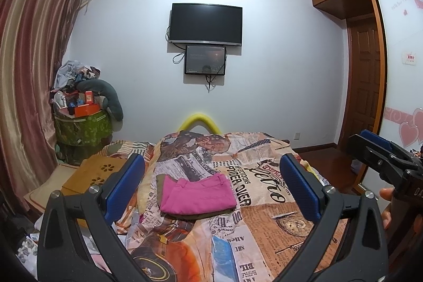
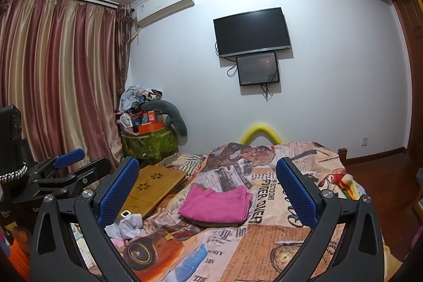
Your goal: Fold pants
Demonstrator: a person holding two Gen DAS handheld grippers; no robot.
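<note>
A bedroom is shown, with a bed covered by a newspaper-print sheet. The pink pants are seen folded into a compact rectangle near the middle of the bed, laid on top of a darker olive garment. A wooden lap tray is placed to the left of the pants. The left gripper is held above the bed, jaws spread wide, nothing gripped. The right gripper is likewise held wide open and empty. A television is mounted on the far wall.
</note>
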